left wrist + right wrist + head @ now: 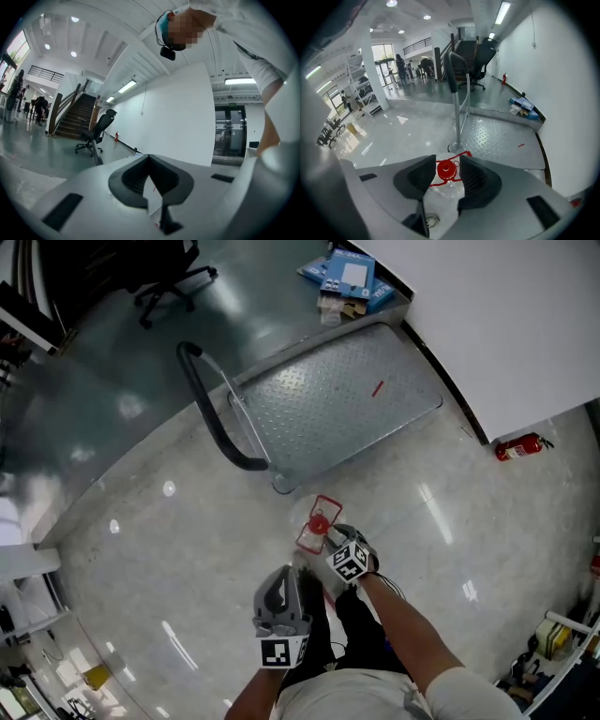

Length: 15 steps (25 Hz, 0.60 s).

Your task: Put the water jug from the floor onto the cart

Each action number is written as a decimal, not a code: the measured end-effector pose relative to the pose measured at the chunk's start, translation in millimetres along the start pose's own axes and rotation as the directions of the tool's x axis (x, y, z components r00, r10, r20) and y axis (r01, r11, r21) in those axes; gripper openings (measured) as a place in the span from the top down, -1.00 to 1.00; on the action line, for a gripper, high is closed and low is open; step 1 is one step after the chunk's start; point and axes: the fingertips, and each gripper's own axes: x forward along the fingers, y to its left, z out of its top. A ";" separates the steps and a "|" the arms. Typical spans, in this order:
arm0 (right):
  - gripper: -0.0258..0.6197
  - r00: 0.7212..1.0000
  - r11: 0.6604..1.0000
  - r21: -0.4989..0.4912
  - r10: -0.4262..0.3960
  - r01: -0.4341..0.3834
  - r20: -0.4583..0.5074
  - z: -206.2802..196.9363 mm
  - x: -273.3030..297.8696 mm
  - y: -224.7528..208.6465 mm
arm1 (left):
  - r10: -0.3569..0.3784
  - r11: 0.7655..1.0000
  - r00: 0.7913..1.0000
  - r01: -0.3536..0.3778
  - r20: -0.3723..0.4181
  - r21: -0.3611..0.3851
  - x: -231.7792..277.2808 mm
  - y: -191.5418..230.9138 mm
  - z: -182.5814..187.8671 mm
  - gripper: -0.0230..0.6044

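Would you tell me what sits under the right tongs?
A clear plastic water jug with red cap and handle, standing on the floor; the right tongs hide part of its body.

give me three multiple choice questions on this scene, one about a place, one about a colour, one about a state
1. Where is the water jug relative to the cart?
A. on its deck
B. on the floor by its handle end
C. hanging from its handle

2. What colour is the jug's cap?
A. blue
B. white
C. red

3. How do the right gripper's jaws stand?
A. apart, with the cap seen between them
B. shut on the cart's handle
C. shut on nothing

Answers:
1 B: the head view shows the jug standing on the floor, off the deck, near the handle's foot.
2 C: both the head view and the right gripper view show a red cap.
3 A: the right gripper view shows the two pads apart with the cap in the gap.
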 end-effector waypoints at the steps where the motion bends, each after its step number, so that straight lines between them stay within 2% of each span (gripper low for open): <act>1: 0.41 1.000 1.000 0.002 0.007 -0.007 -0.029 -6.2 11.9 0.7 | 0.003 1.000 1.000 -0.003 -0.004 -0.012 1.6 3.7 -3.0 0.92; 6: 0.27 0.988 1.000 -0.010 0.021 -0.023 -0.155 -36.4 68.8 1.5 | -0.010 0.999 1.000 0.010 -0.009 -0.046 6.8 10.8 -15.8 0.92; 10: 0.20 0.970 0.999 -0.043 0.021 -0.033 -0.243 -59.0 104.3 7.0 | -0.035 0.996 0.998 0.031 -0.055 -0.083 5.5 10.3 -36.4 0.92; 15: 0.18 0.957 0.997 -0.078 0.007 -0.030 -0.290 -72.9 130.0 14.4 | -0.033 0.995 0.996 0.024 -0.089 -0.101 1.7 18.0 -54.9 0.92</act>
